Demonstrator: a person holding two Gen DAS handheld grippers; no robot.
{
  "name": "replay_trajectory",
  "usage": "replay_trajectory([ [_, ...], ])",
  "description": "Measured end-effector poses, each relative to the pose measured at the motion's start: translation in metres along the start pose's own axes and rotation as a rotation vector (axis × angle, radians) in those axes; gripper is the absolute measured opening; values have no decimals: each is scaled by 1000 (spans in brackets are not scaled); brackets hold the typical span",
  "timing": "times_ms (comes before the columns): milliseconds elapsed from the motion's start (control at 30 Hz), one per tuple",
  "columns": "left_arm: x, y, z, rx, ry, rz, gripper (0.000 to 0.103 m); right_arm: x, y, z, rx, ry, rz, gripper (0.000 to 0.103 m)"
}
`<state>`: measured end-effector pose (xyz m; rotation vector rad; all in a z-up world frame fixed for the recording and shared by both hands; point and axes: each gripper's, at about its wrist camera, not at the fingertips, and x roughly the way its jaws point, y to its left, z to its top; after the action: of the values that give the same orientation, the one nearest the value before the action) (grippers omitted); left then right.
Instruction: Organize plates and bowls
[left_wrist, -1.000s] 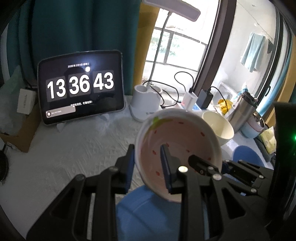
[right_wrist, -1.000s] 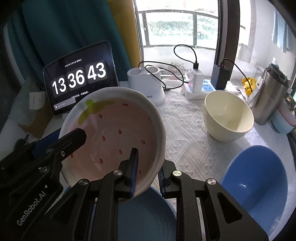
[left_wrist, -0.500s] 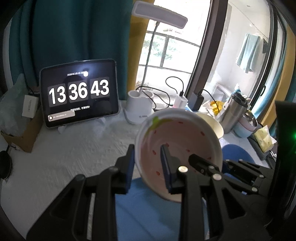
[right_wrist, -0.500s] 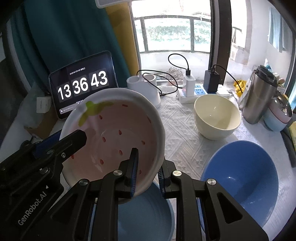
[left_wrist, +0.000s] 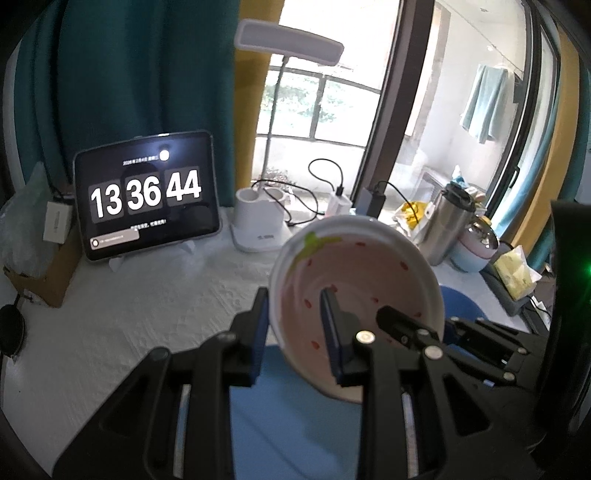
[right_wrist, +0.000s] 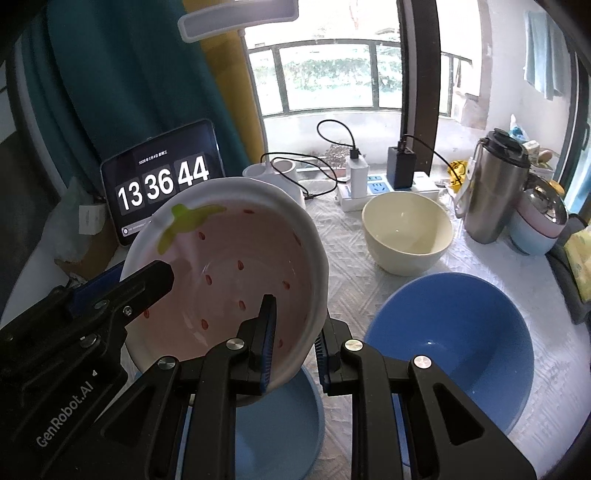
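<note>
both grippers clamp the strawberry bowl (right_wrist: 225, 273) by its rim, left gripper (left_wrist: 295, 328) and right gripper (right_wrist: 293, 332) on opposite sides, bowl tilted above light blue plate (right_wrist: 277, 424), blue bowl (right_wrist: 450, 347) just beside.

Pink red-speckled bowl (right_wrist: 229, 273); blue bowl (right_wrist: 454, 339); cream bowl (right_wrist: 406, 232).
</note>
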<state>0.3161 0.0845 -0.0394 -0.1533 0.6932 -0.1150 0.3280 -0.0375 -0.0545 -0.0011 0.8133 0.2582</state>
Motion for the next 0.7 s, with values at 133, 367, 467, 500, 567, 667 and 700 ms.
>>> replay_trajectory([
  [133,-3,-11,0,13,-3,-5,28,-7,-7,-1,8,-7,-2,21],
  [367,-6,-29,-2,33,-4,-16,28,-18,-24,-6,29,-17,-6,21],
  [467,-7,-38,-3,42,-4,-20,28,-22,-32,-7,37,-21,-9,21],
  [500,-8,-40,-3,45,-4,-21,28,-24,-34,-8,39,-23,-9,21],
  [567,-7,-47,-4,51,-2,-24,28,-27,-39,-9,45,-26,-12,21],
  [667,-7,-56,-5,62,0,-31,28,-33,-48,-12,56,-30,-16,21],
  [700,-7,-60,-6,67,2,-33,28,-34,-50,-12,59,-31,-17,21],
])
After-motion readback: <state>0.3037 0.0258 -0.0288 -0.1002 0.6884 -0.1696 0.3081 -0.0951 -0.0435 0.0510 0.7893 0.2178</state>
